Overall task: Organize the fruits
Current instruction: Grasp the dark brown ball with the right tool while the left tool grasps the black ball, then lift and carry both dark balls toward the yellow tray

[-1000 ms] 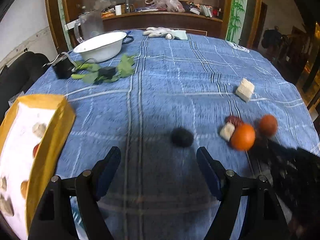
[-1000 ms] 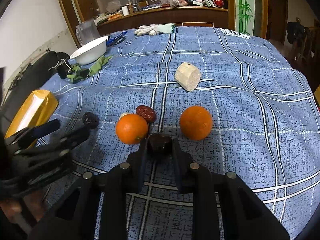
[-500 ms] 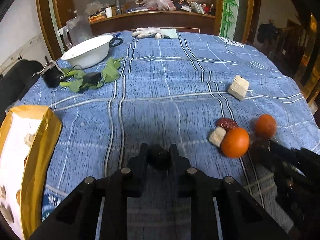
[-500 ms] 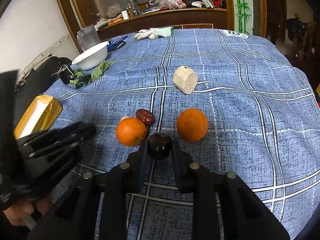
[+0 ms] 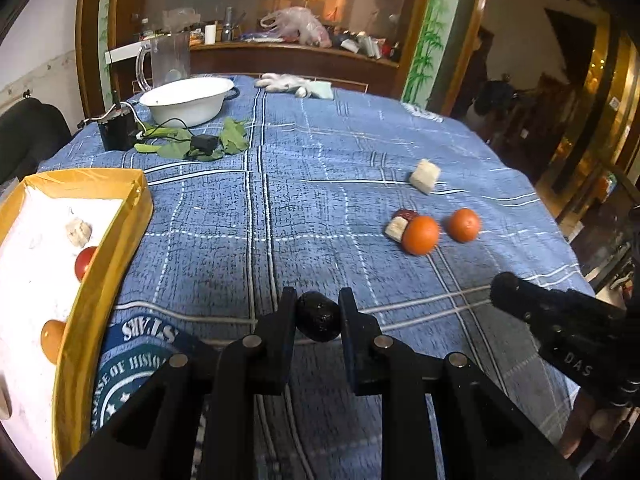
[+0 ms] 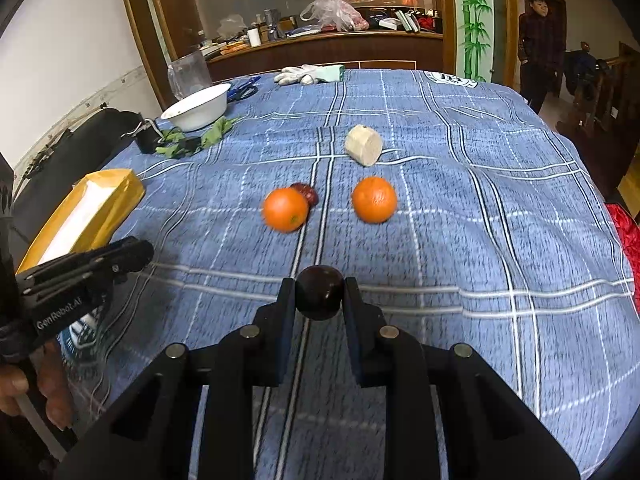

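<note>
Fruits split three ways: two in grippers, some loose on the surface, some in the yellow box.

Left gripper [image 5: 318,316]: fingers pinching a dark oval fruit [image 5: 318,317], rough black skin, long axis roughly crosswise between the pads, tilted slightly down to the right. Held above the blue checked cloth [image 5: 320,168], near its front edge, just right of the yellow box [image 5: 120,248].

Right gripper [image 6: 319,294]: fingers clamped on a dark round fruit [image 6: 319,292], glossy maroon, no clear long axis. Held above the cloth, nearer than the oranges.

Loose on the surface, right half:
- 2 oranges [image 6: 285,209] [image 6: 374,199], apart from each other
- 1 red date [image 6: 307,193], touching the left orange on its far side
- 1 small pale chunk [image 5: 396,228], against the same orange, seen only from the left camera
- 1 larger pale chunk [image 6: 363,145] further back, cut face turned toward the near right

Box contents visible: 1 pale chunk [image 5: 78,232], 1 red round fruit [image 5: 84,262], 1 orange-yellow fruit [image 5: 52,340]. Rest of the interior is cut off.

Far left: white bowl [image 5: 186,98], green leaves [image 5: 192,144], white gloves [image 5: 284,80].
</note>
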The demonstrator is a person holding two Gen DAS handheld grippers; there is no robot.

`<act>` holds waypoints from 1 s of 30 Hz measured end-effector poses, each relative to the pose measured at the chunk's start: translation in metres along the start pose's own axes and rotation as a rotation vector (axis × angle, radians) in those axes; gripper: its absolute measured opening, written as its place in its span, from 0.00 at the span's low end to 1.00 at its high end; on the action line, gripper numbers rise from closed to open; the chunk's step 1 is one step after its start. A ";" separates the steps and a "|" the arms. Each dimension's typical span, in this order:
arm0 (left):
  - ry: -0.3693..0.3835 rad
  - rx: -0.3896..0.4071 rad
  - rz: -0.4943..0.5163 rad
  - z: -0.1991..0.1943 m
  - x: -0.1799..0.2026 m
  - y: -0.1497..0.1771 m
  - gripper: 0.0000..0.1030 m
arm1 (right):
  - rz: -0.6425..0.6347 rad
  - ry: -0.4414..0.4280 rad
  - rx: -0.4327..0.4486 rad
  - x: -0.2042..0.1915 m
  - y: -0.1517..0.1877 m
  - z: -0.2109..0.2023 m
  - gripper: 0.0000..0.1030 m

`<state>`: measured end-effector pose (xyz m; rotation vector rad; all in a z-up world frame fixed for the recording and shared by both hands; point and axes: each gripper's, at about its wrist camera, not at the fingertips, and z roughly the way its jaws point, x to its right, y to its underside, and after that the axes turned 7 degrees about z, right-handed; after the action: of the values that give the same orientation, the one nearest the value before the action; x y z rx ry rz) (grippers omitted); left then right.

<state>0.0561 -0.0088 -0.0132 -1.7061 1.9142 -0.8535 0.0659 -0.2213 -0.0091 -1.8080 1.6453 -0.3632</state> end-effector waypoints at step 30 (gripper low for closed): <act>-0.169 0.008 0.024 -0.058 0.005 0.035 0.19 | -0.081 -0.052 0.025 -0.058 0.036 -0.042 0.24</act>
<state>-0.0098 -0.0025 0.0043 -1.6902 1.8125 -0.6836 0.0026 -0.1775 0.0127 -1.8543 1.5289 -0.3679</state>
